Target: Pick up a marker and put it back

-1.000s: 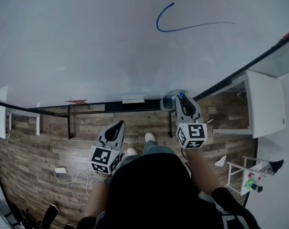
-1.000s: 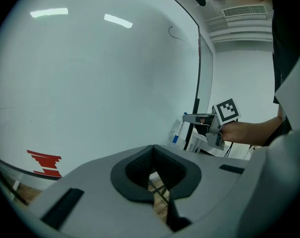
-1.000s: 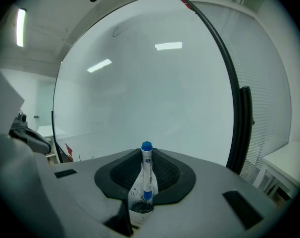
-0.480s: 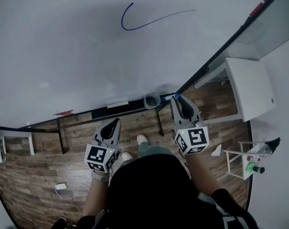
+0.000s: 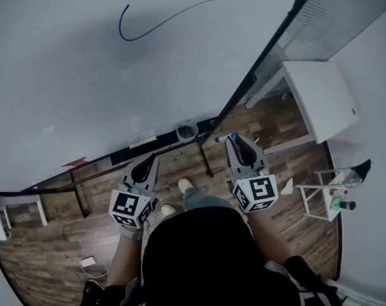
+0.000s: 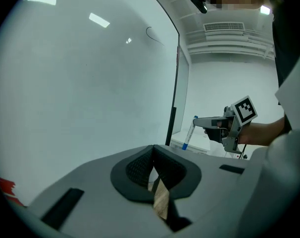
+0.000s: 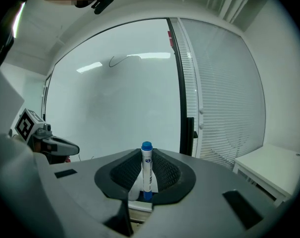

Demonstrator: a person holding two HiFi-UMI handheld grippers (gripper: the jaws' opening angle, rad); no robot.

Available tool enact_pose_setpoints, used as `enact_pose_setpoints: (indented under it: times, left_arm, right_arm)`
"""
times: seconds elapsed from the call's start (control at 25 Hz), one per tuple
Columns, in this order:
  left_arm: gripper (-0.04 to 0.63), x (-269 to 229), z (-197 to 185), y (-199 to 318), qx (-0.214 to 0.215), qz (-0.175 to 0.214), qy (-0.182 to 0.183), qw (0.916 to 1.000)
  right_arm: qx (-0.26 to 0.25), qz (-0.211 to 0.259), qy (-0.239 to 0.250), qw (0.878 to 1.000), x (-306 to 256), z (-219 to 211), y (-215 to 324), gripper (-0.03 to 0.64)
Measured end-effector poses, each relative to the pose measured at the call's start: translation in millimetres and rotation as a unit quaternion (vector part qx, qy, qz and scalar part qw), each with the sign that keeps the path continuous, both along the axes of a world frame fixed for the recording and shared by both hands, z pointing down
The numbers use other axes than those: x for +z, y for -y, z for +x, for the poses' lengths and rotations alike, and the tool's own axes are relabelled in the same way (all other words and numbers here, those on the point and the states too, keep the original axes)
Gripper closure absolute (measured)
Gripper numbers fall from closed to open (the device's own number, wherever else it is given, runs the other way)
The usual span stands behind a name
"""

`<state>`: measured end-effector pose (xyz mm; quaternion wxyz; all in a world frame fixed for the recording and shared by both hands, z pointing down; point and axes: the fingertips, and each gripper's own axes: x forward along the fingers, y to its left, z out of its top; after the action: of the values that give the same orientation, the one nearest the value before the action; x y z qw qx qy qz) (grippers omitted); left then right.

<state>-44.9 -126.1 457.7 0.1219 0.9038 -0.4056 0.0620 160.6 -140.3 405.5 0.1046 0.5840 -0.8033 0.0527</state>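
Your left claw (image 5: 151, 162) hangs low in front of you, pads pressed together with nothing between them, only floor (image 5: 46, 228) showing beneath. Your right claw (image 5: 234, 141) is clamped on the marker (image 7: 146, 171). The marker stands upright between the pads with its blue cap on top, out in the air short of the board. Past both claws, a clear cup (image 5: 186, 130) sits near the right end of the whiteboard's tray (image 5: 116, 155). Higher up the whiteboard (image 5: 65, 88), a blue line (image 5: 156, 24) curls across.
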Motion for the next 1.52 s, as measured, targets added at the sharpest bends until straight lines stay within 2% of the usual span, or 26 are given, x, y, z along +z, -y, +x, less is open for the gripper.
enact_pose_setpoints:
  times: [0.36,0.72,1.0,1.52]
  left_arm:
    - [0.575,-2,24,-3,0.028,0.004,0.002,0.9996]
    - [0.575,1,35,-6,0.035,0.003,0.006,0.9994]
    - [0.575,2,31,-9,0.026,0.001,0.011,0.9996]
    - [0.575,9,-1,-18,-0.022,-0.011,0.017,0.9996]
  right_arm:
    - [0.025,-0.032,-0.005,0.999,25,24,-28,0.525]
    - [0.029,-0.048,-0.002,0.998,39,31,-39,0.525]
    - [0.018,-0.048,0.0,0.999,38,28,-34,0.525]
    - [-0.03,-0.032,0.001,0.999,24,-2,-5,0.525]
